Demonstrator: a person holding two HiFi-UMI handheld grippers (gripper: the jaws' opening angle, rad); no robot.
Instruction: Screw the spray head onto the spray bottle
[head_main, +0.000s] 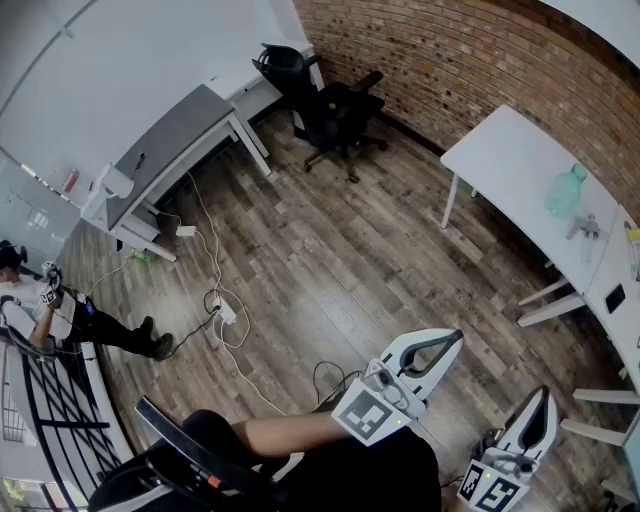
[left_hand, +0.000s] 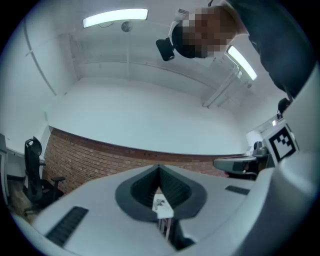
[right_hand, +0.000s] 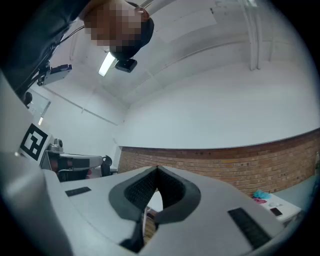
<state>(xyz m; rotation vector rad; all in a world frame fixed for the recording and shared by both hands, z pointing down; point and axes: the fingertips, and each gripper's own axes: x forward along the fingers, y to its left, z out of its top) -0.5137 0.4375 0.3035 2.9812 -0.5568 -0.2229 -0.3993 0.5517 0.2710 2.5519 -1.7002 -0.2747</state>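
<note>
Grippers: the left gripper (head_main: 452, 341) (left_hand: 159, 168) and the right gripper (head_main: 543, 396) (right_hand: 156, 169) each have their jaws pressed together with nothing between them.
Placing: in the head view both sit low, around 5 o'clock. Their tips aim toward 1–2 o'clock, and the right gripper lies at 4 o'clock of the left.
Cut off: the right gripper's marker cube is clipped by the lower edge. The hands on both grippers are hidden by dark clothing, and only a bare forearm (head_main: 290, 432) shows behind the left one.
Spray bottle (head_main: 565, 190): teal and see-through, it is on the white table (head_main: 500, 150) at 2 o'clock of the left gripper, well apart from both grippers.
Bottle axis: its long axis runs from 7 to 1 o'clock in the picture, with the narrow neck at the 1 o'clock end. It seems to stand upright, though the steep angle makes this hard to confirm.
Spray head (head_main: 585, 228): a small grey piece on the same table, near the bottle at its 5 o'clock. It is too small to tell which way its nozzle points.
Gripper views: they show mostly white wall, ceiling lights and a band of brick wall (head_main: 470, 50), and neither shows the spray head clearly.
Surroundings: wood floor (head_main: 320, 260) lies in the middle of the head view, and a black office chair (head_main: 335, 110) stands at 12 o'clock.
</note>
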